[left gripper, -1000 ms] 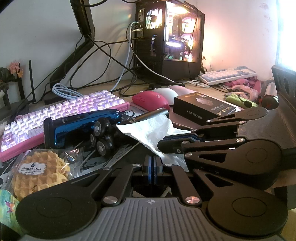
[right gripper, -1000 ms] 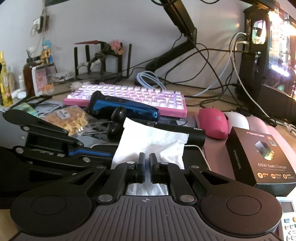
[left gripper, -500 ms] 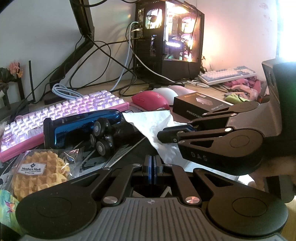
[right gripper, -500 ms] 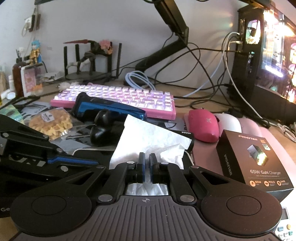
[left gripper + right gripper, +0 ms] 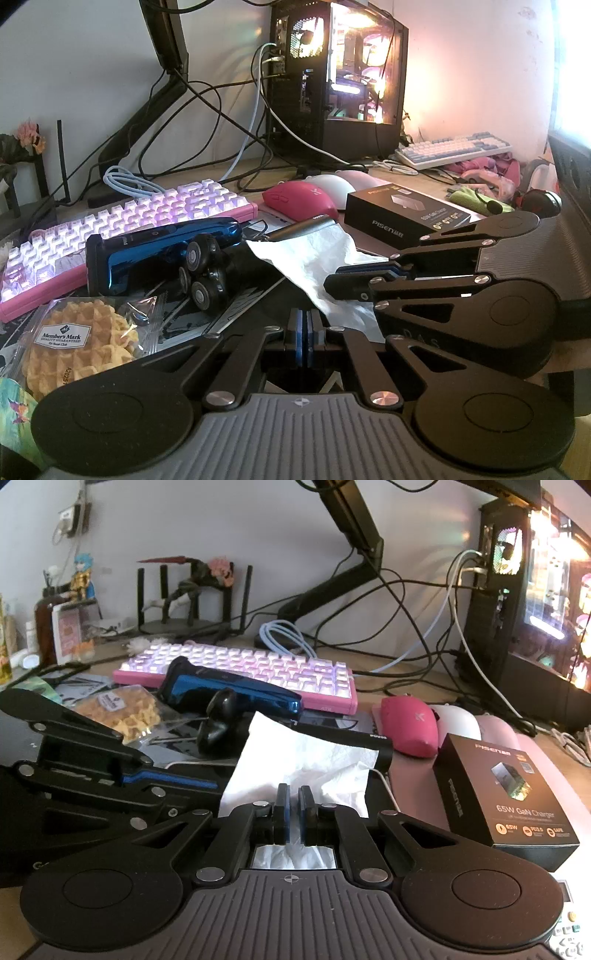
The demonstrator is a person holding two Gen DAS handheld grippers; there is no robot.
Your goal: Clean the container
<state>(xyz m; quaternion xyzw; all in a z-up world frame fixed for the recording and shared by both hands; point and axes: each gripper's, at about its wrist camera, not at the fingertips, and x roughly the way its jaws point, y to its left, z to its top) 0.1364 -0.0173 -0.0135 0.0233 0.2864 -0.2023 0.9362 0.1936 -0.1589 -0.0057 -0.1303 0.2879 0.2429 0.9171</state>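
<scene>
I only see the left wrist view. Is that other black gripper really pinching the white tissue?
Observer: Yes. In the right wrist view, the right gripper is shut on the tissue, which bunches up behind its fingers.
Visitor: What's in the black box?
Observer: From there, the black box reads "65W GaN Charger".
Visitor: Anything beyond the pink keyboard?
Observer: A blue-haired figurine stands far left, outside your view.

At lower centre the left gripper (image 5: pixel 306 341) shows its blue pads pressed together. From the right, the right gripper (image 5: pixel 334 282) pinches a white tissue (image 5: pixel 314 258) beside the blue shaver (image 5: pixel 162 254).
</scene>
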